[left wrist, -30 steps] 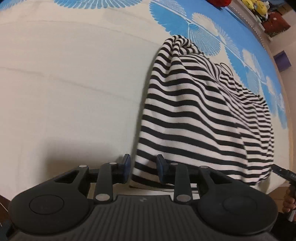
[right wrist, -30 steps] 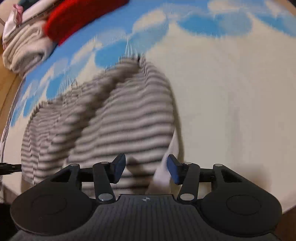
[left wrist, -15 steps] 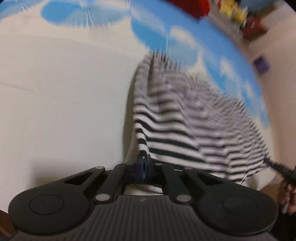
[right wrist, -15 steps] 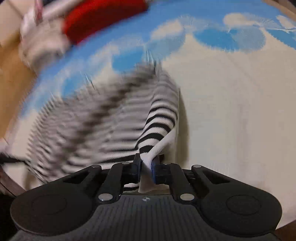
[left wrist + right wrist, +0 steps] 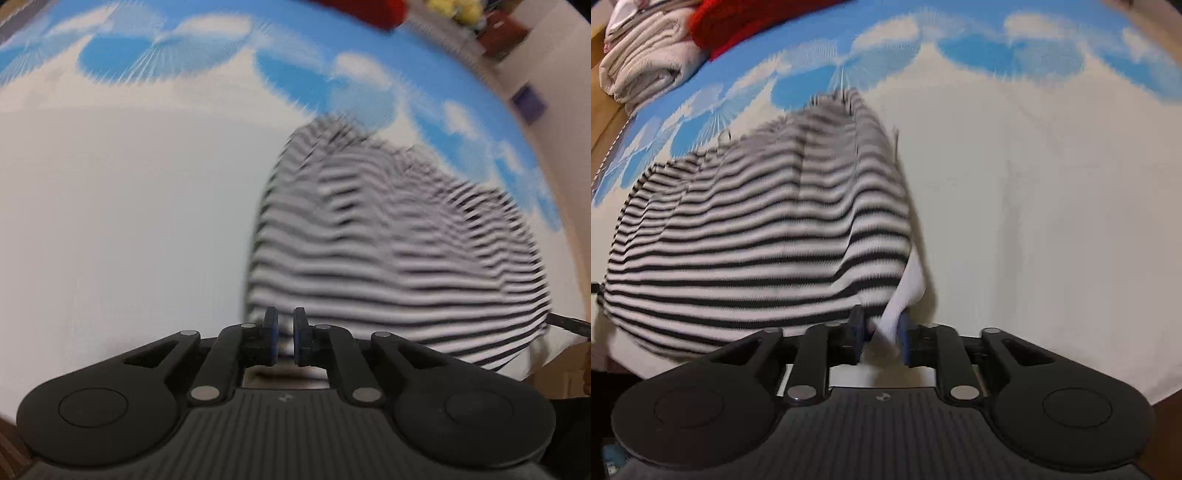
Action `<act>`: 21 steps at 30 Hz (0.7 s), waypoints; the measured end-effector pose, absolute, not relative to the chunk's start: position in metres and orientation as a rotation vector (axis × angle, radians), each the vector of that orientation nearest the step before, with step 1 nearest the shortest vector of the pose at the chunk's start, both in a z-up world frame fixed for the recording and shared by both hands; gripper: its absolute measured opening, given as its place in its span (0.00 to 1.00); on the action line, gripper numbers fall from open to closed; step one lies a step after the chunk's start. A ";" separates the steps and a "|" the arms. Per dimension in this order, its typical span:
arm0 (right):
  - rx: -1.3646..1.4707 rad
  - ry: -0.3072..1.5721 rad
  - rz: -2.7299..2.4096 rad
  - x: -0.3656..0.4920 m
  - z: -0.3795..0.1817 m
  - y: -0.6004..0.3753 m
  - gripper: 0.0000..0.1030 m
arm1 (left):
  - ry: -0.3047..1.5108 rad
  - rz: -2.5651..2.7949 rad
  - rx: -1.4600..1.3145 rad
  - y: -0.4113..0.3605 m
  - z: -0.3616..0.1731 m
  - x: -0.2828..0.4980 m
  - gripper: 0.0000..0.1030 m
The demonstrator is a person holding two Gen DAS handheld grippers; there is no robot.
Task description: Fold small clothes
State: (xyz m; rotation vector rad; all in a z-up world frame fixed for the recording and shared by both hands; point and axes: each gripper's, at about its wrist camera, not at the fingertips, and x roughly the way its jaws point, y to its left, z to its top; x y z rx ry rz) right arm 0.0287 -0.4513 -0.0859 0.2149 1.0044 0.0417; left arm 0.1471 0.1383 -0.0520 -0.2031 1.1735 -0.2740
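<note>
So the bed (image 5: pixel 1052 221) has a cream cover with blue fan prints running along its far side. Spread over it is the striped top (image 5: pixel 757 236), black and white, blurry in both views. It fills the 9 to 12 o'clock area in the right wrist view, and 12 to 3 in the left. Folded towels (image 5: pixel 642 62) sit at 10 o'clock. The right gripper (image 5: pixel 881 334) is pinching the top's white edge. The left gripper (image 5: pixel 284 334) is nearly pressed together over the hem; can't tell if it's got fabric.
</note>
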 end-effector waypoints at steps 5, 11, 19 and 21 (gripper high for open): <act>0.242 0.924 0.216 0.028 -0.078 -0.442 0.24 | 1.214 -0.483 -0.135 0.099 -0.057 0.148 0.14; -0.003 1.179 0.225 0.037 -0.122 -0.412 0.24 | 1.397 -0.311 -0.023 0.089 -0.096 0.163 0.13; 0.055 1.106 0.232 0.037 -0.107 -0.415 0.23 | 1.076 -0.265 -0.155 0.091 -0.042 0.182 0.15; -0.014 1.172 0.203 0.048 -0.122 -0.409 0.23 | 1.039 -0.254 -0.164 0.082 -0.039 0.192 0.15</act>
